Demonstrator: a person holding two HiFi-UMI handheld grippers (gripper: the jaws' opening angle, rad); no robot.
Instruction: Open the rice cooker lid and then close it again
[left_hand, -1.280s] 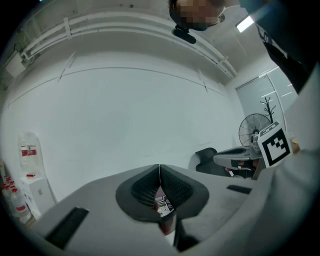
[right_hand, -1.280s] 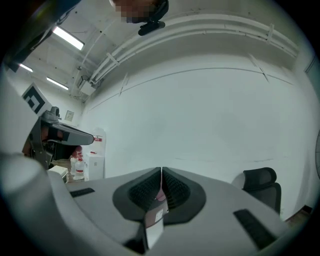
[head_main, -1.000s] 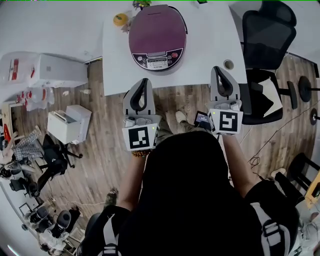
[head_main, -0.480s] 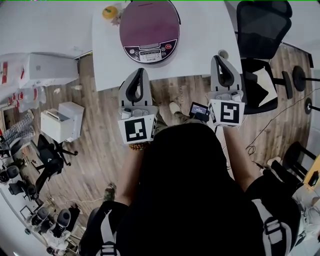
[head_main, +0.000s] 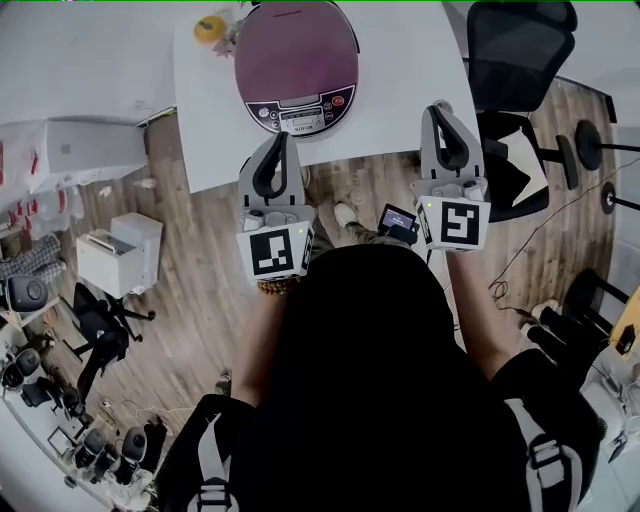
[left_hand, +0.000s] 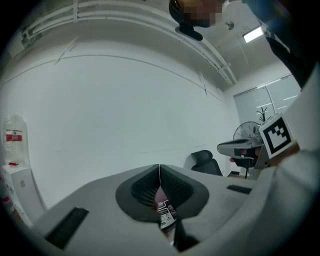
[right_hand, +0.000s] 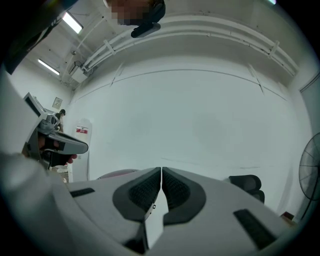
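**Inspector:** What is recorded nearest the front edge of the table (head_main: 400, 95)?

**Recorder:** Two grippers are held level and side by side. In the head view their tips are seen over that front edge. Contact with the table is not shown.

**Inspector:** How is each tool found?

**Recorder:** The left gripper (head_main: 284, 140) is found fully closed, pad against pad, with only a hairline seam between. Nothing is gripped. The right gripper (head_main: 437, 110) is found in the same condition, its jaws drawn together and nothing held.

**Inspector:** Where is the task's item placed?

**Recorder:** The rice cooker (head_main: 295, 55) is set on the table's left half, beyond the left gripper and apart from both tools. Its purple lid (head_main: 297, 45) is seen down. The control panel (head_main: 300, 115) is turned toward the table's front edge. Part of that panel is glimpsed below the closed left jaws in the left gripper view.

**Inspector:** Is anything noted further back?

**Recorder:** A small yellow object (head_main: 209, 27) is noted at the table's far left corner, just beside the cooker. A black office chair (head_main: 515, 50) is placed off the table's right side.
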